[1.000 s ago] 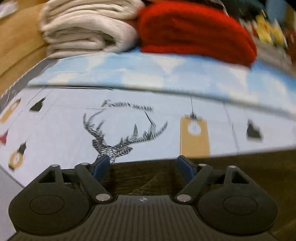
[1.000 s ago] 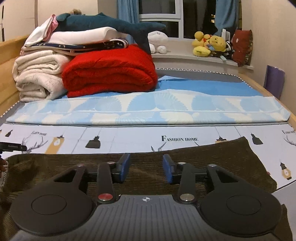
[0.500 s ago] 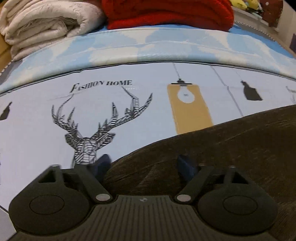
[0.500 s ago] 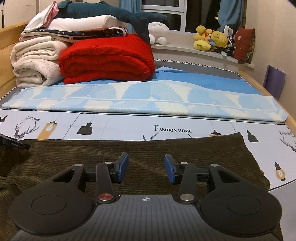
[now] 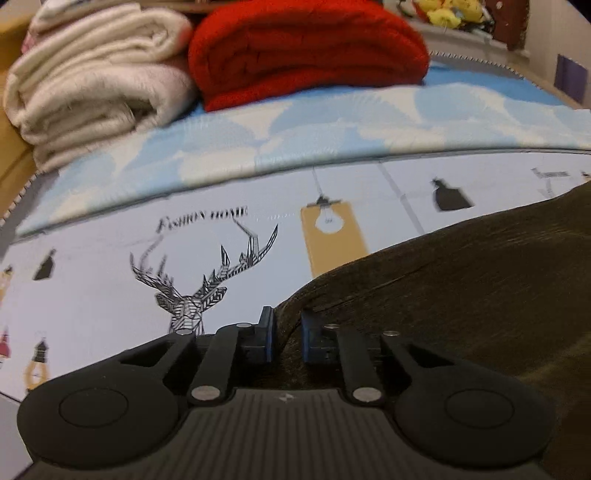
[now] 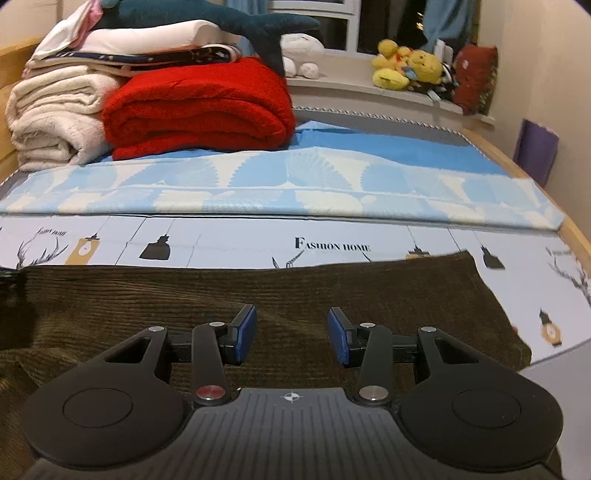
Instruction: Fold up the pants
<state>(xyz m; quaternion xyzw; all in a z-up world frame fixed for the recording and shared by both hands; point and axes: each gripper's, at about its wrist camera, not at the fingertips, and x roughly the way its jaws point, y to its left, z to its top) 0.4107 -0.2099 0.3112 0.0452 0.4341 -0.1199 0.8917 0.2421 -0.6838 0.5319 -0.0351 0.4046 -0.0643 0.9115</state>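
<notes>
Dark olive-brown corduroy pants (image 6: 258, 295) lie spread across the printed bed sheet, and they also show in the left wrist view (image 5: 461, 288). My left gripper (image 5: 286, 330) is shut on the pants' left edge, with a fold of cloth pinched between its blue pads. My right gripper (image 6: 291, 332) is open and empty, just above the middle of the pants, with the cloth visible between its blue pads (image 6: 246, 334).
A red folded blanket (image 6: 199, 110) and a cream folded blanket (image 6: 48, 114) are stacked at the bed's far left, with more bedding and a shark plush (image 6: 229, 18) on top. A light blue sheet (image 6: 295, 181) lies behind the pants. Plush toys (image 6: 410, 70) sit on the windowsill.
My left gripper has closed from wide open onto the pants' edge and swung its view to the right. My right gripper has stayed open and dipped slightly toward the pants.
</notes>
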